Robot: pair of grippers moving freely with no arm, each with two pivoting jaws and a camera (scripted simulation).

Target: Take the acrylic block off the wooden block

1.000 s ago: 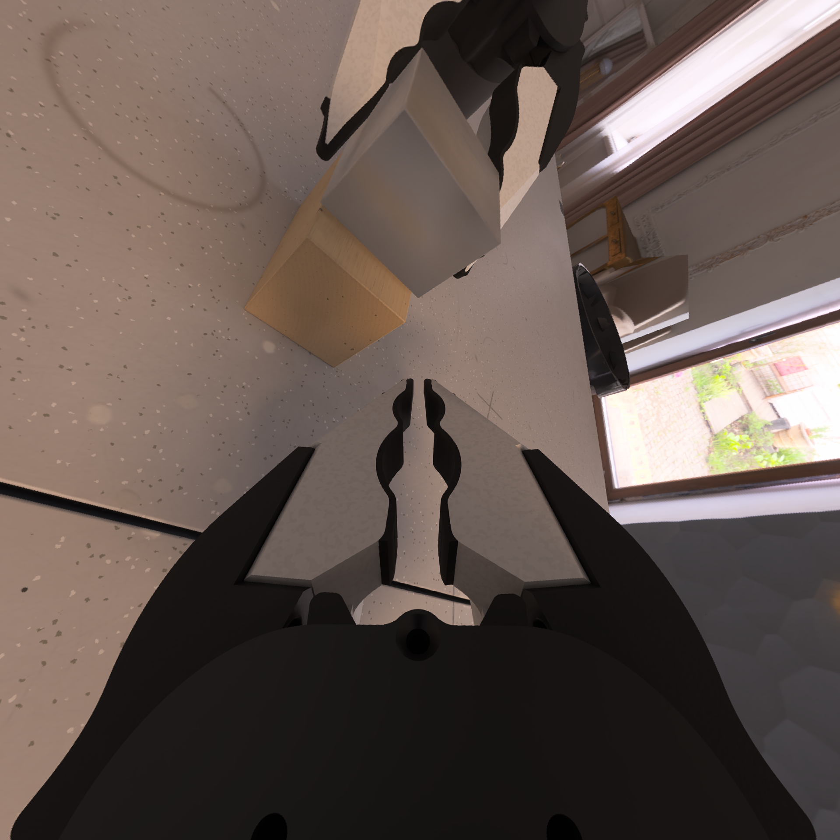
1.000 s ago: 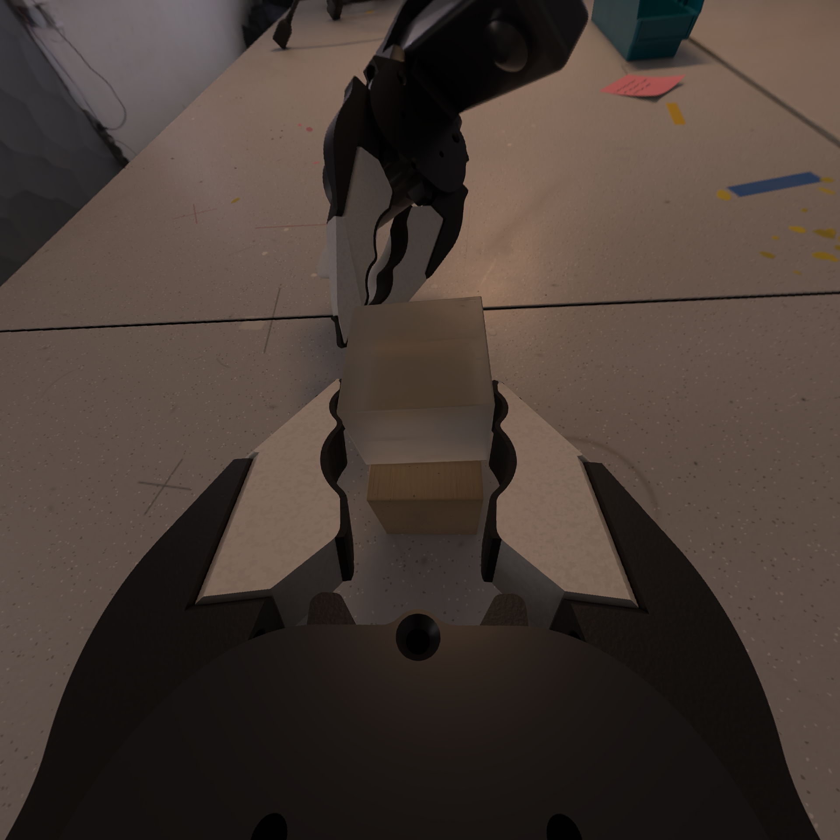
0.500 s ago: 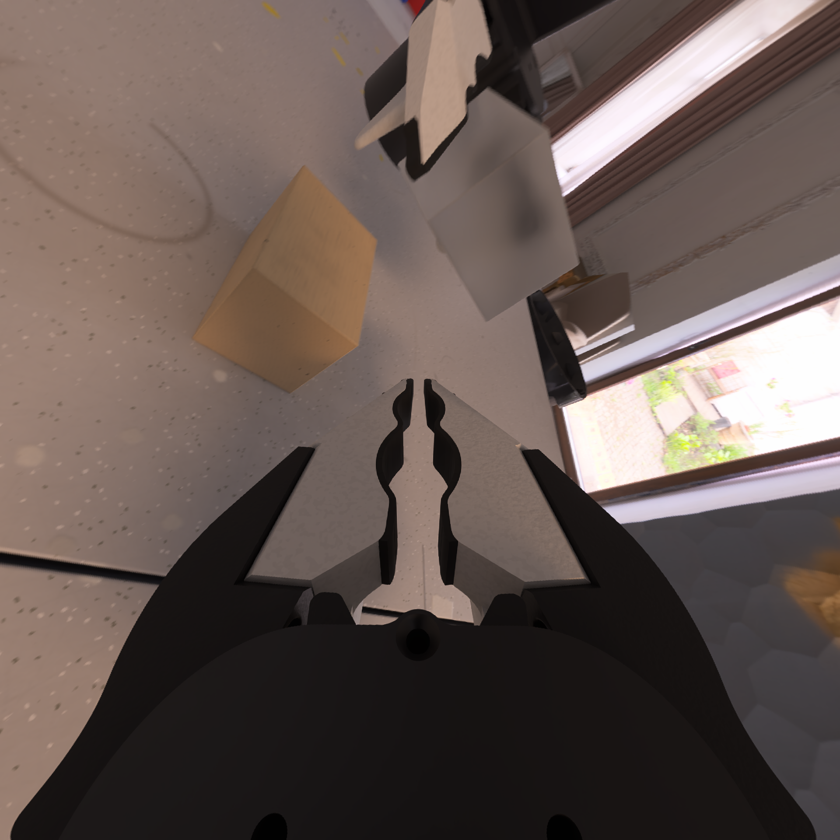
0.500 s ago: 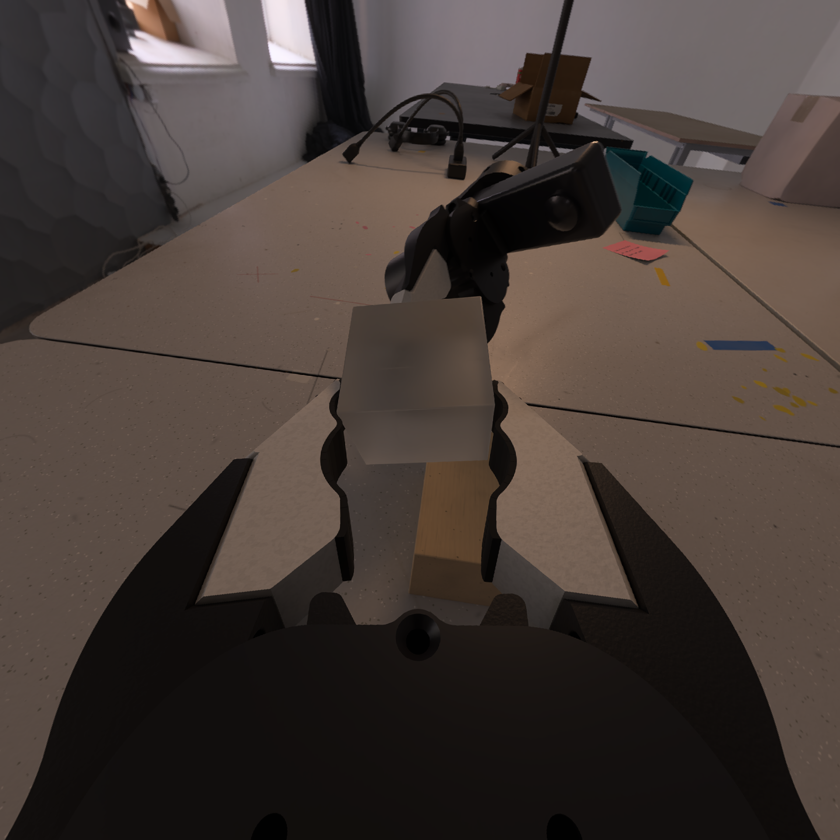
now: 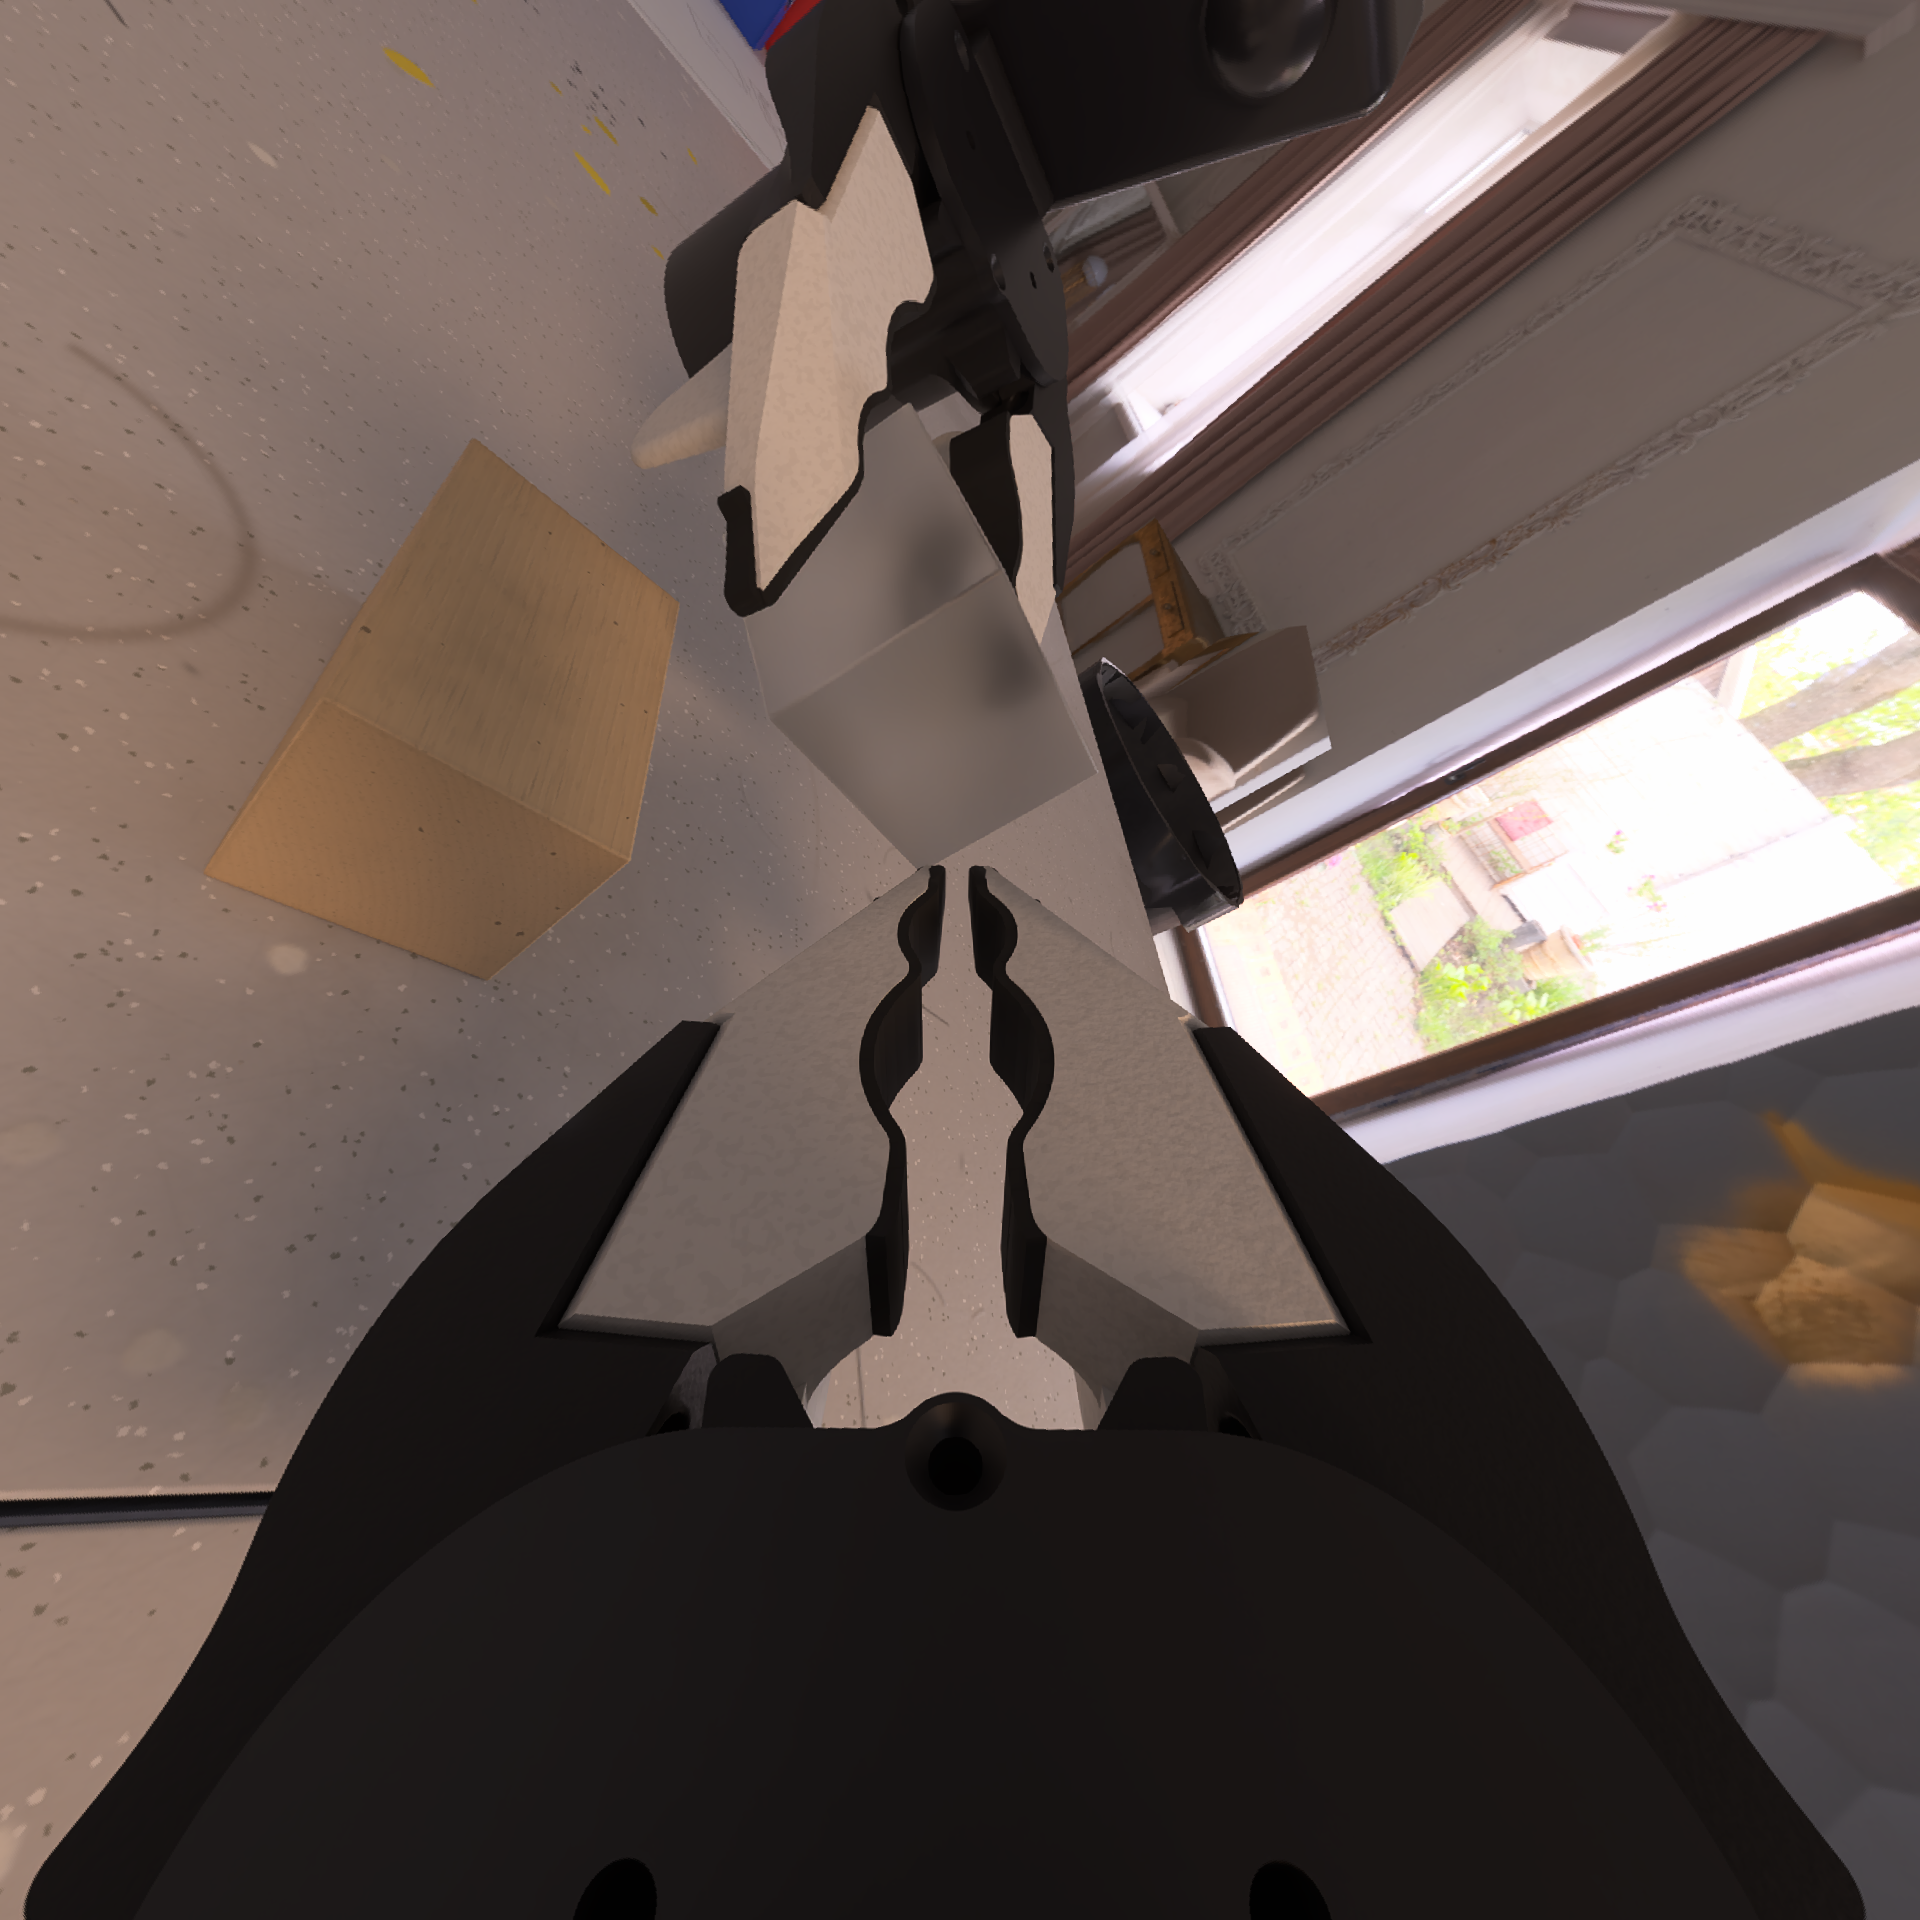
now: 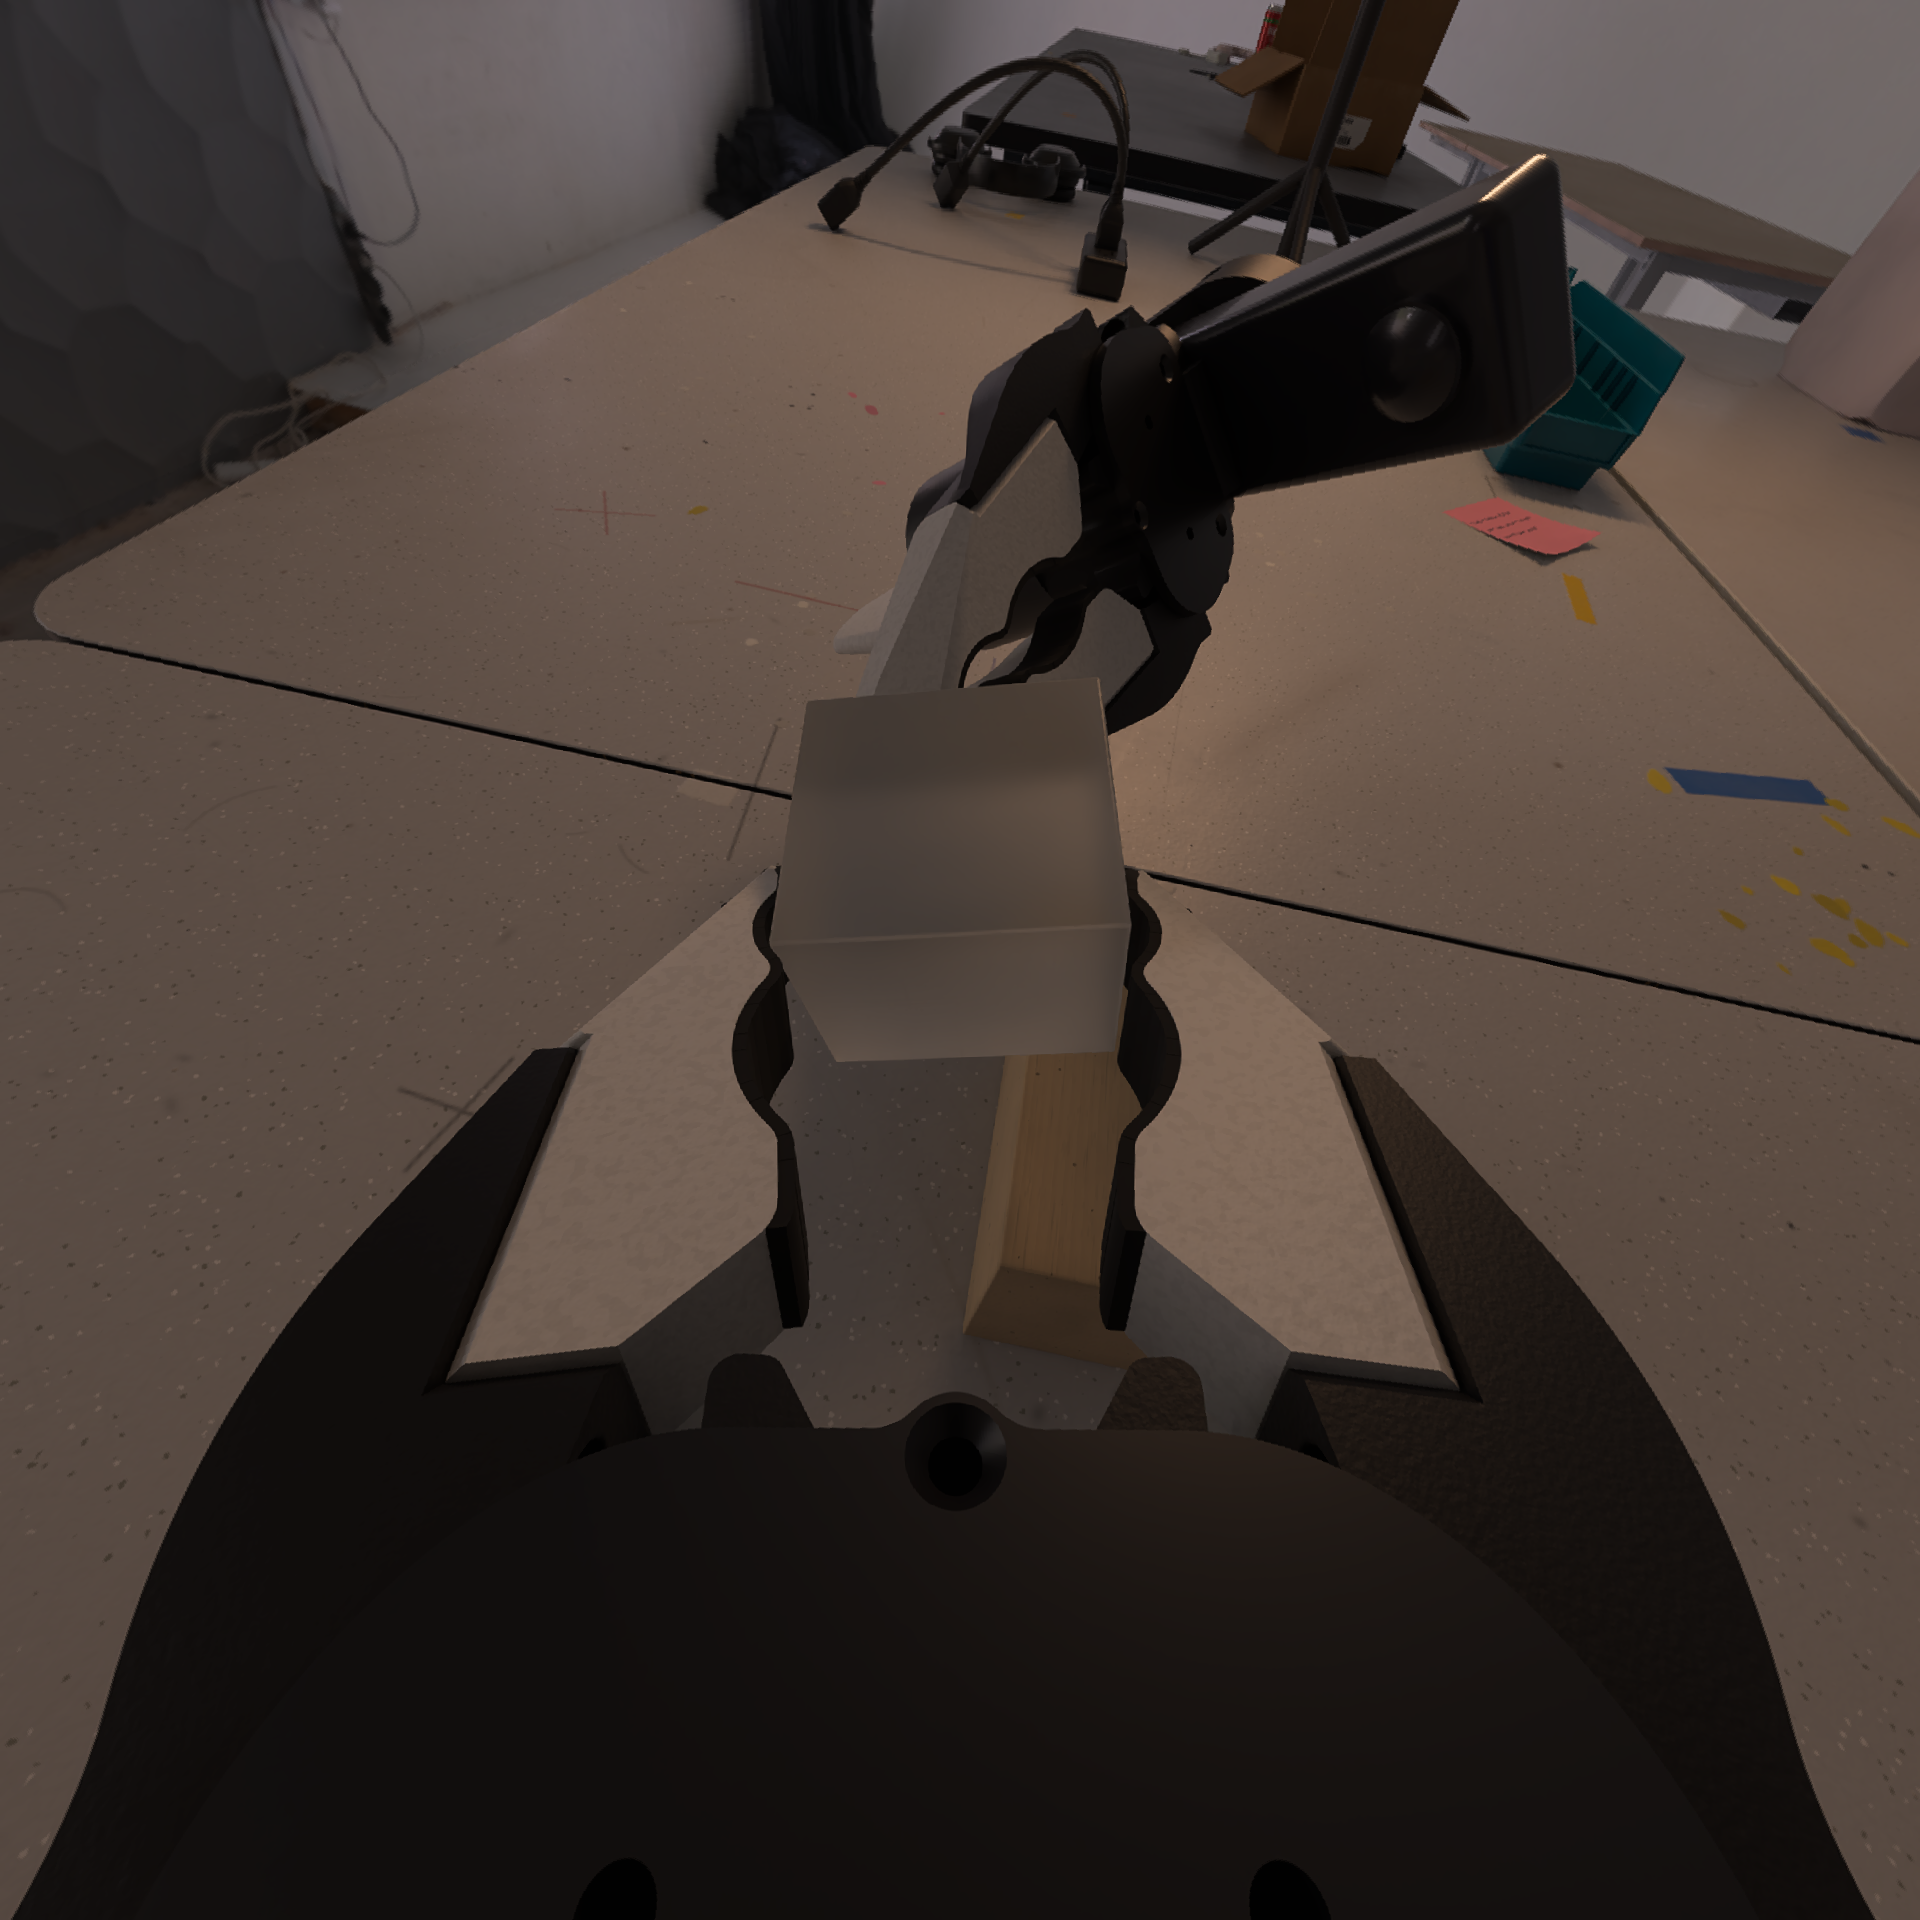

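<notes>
My right gripper [image 6: 953, 899] is shut on the frosted acrylic block [image 6: 951, 821] and holds it in the air, clear of the wooden block [image 6: 1049, 1195]. The wooden block stands alone on the table, below and slightly right of the acrylic block. In the left wrist view the wooden block [image 5: 457, 727] lies to the left, and the acrylic block [image 5: 925, 707] hangs apart from it in the right gripper's fingers [image 5: 821, 416]. My left gripper [image 5: 956, 881] is shut and empty, its tips just short of the acrylic block. It also shows in the right wrist view [image 6: 1008, 665], behind the acrylic block.
The beige speckled table [image 6: 416, 935] has a seam across it. Far right are a teal bin [image 6: 1590, 416], a pink note [image 6: 1522, 525] and blue tape [image 6: 1745, 787]. Cables [image 6: 1018, 156] and a cardboard box [image 6: 1340, 83] lie at the back. A window [image 5: 1558, 831] is beyond the table edge.
The right gripper has lifted the acrylic block off the wooden block and carried it up and aside. The wooden block has stayed on the table. The left gripper has stayed shut.
</notes>
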